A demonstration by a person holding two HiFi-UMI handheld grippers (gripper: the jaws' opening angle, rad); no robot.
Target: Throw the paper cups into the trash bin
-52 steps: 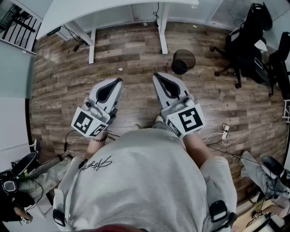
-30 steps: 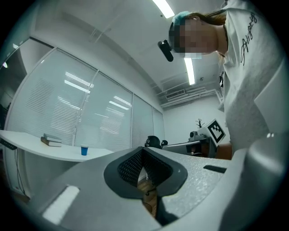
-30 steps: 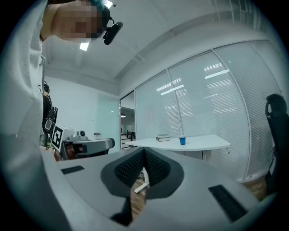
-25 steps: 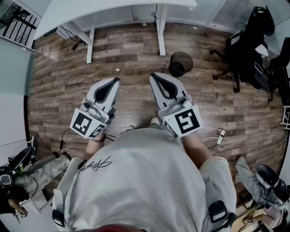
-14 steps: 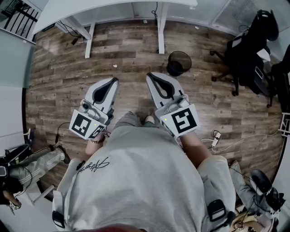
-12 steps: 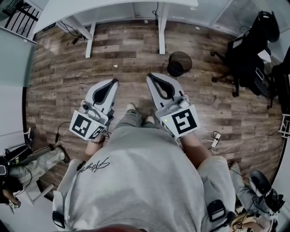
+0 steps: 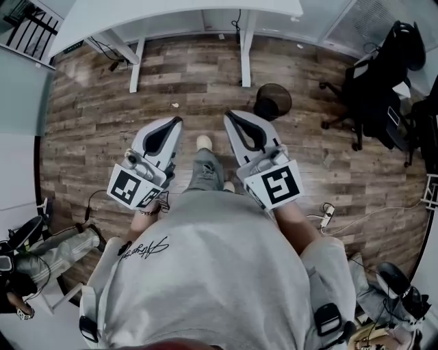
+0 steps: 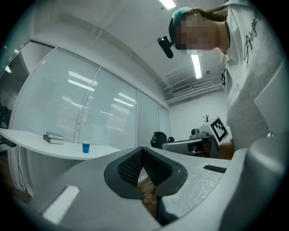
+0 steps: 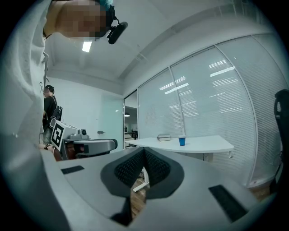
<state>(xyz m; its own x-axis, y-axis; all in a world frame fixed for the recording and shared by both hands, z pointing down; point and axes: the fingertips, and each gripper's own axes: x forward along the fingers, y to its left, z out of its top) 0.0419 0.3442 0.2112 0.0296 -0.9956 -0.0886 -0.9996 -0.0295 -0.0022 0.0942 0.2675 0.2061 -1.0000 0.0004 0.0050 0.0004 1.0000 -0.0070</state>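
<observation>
Pointing level side by side above the wood floor [image 7: 102, 116], the left gripper [image 7: 174, 124] and right gripper [image 7: 231, 117] each have jaws closed together with nothing between them. A blue cup [image 8: 86, 147] stands upright on the white desk [image 8: 27, 140] near a stack of books [image 8: 55, 138], well apart from both grippers. The bin [image 7: 274, 101] sits on the floor beside a desk leg [image 7: 246, 48], near the right gripper's tip.

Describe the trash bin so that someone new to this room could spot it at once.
Find the long white desk at the far side of the wooden floor, then its right-hand leg. The trash bin stands on the floor just right of that leg's foot. It is a round, dark open basket, unlike the black wheeled office chair farther right.
</observation>
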